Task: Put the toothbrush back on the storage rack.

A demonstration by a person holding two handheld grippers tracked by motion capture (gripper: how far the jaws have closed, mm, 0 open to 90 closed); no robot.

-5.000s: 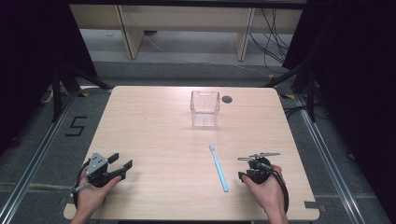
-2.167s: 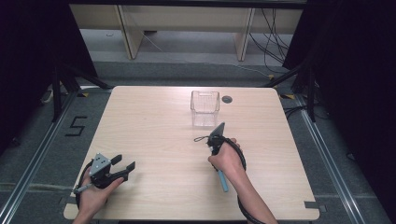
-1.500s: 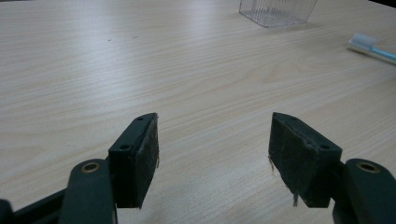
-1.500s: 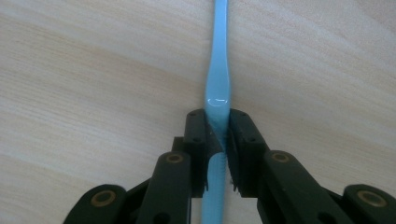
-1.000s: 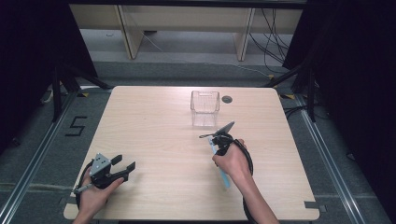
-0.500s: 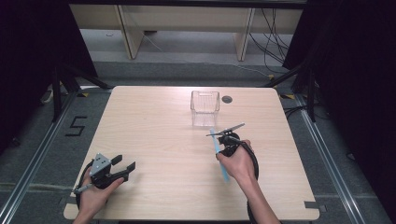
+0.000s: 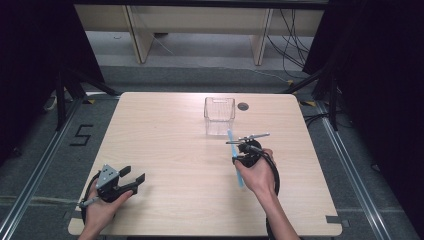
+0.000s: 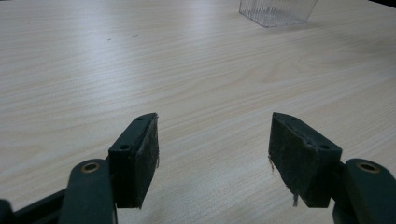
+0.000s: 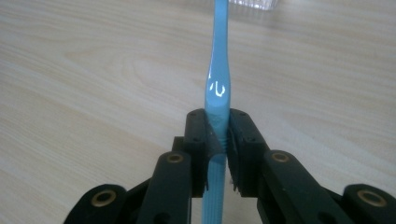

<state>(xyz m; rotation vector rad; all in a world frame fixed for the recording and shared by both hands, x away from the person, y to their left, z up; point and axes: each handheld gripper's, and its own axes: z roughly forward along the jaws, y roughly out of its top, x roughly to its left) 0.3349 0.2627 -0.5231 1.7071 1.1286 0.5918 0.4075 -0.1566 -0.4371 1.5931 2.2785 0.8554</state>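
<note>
A light blue toothbrush (image 9: 218,70) is clamped between the jaws of my right gripper (image 9: 218,135), its handle running forward past them. In the high view the right gripper (image 7: 235,159) is over the table's middle right, just in front of a clear plastic box (image 7: 219,116), and the toothbrush (image 7: 231,141) points up toward that box. My left gripper (image 7: 134,179) rests at the near left of the table, open. In the left gripper view its pads (image 8: 137,156) stand wide apart with bare wood between them.
The light wooden table (image 7: 165,130) has a small dark cable hole (image 7: 243,106) to the right of the box. The clear box (image 8: 278,10) shows far off in the left gripper view. Dark curtains and floor rails flank the table.
My right gripper went from the near right of the table to the toothbrush, shut on it and lifted it toward the clear box. The left gripper stayed put.
</note>
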